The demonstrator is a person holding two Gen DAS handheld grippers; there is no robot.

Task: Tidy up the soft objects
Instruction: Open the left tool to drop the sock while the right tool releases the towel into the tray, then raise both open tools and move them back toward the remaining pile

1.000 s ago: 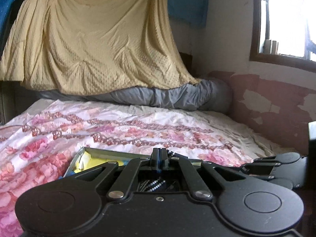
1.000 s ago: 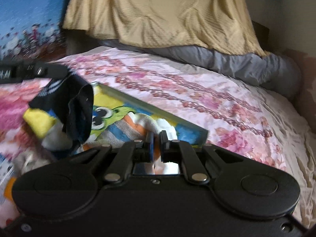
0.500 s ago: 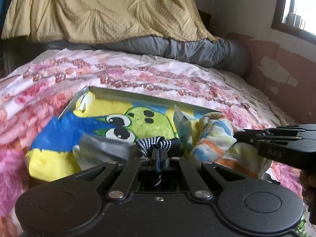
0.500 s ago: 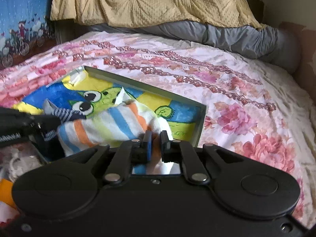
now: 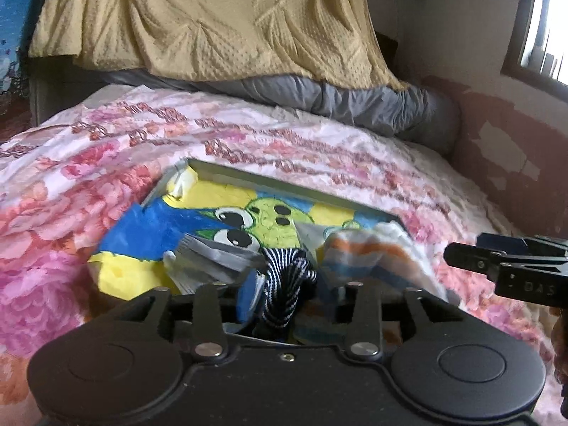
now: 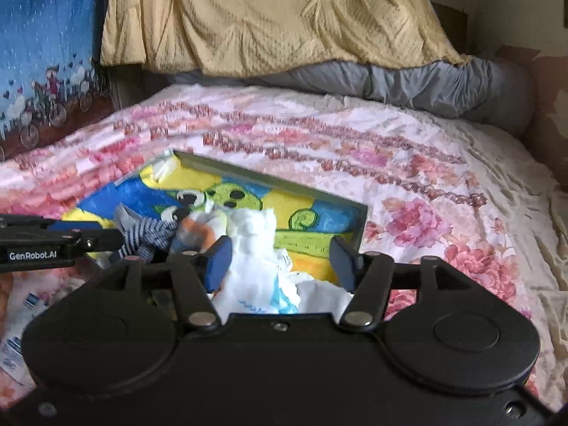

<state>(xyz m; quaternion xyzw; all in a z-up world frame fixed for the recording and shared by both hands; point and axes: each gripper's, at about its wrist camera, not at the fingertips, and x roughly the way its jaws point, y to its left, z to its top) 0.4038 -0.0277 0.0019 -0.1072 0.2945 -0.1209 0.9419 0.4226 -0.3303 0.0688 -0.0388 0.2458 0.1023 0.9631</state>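
Note:
A shallow box (image 5: 284, 186) with a cartoon picture on its floor lies on the floral bedspread. My left gripper (image 5: 287, 294) hangs open just above its near edge. A black-and-white striped sock (image 5: 287, 269) lies loose between the fingers, with a grey sock (image 5: 213, 259) to its left. An orange, blue and white striped cloth (image 5: 365, 252) lies to the right. My right gripper (image 6: 280, 262) is wide open over the box (image 6: 319, 195), with that cloth's white part (image 6: 255, 248) bunched between its blue pads (image 6: 218, 262). Each gripper shows at the edge of the other's view.
A yellow blanket (image 5: 213, 17) hangs behind the bed above a grey bolster (image 5: 355, 106). A peeling wall (image 5: 514, 149) and a window close off the right side. A blue printed curtain (image 6: 42, 53) hangs at the left. Small white packets (image 6: 14, 348) lie near the bed's front left.
Both grippers have opened from shut. The striped sock and the striped cloth they gripped now rest in the box. The views have dropped closer to the box.

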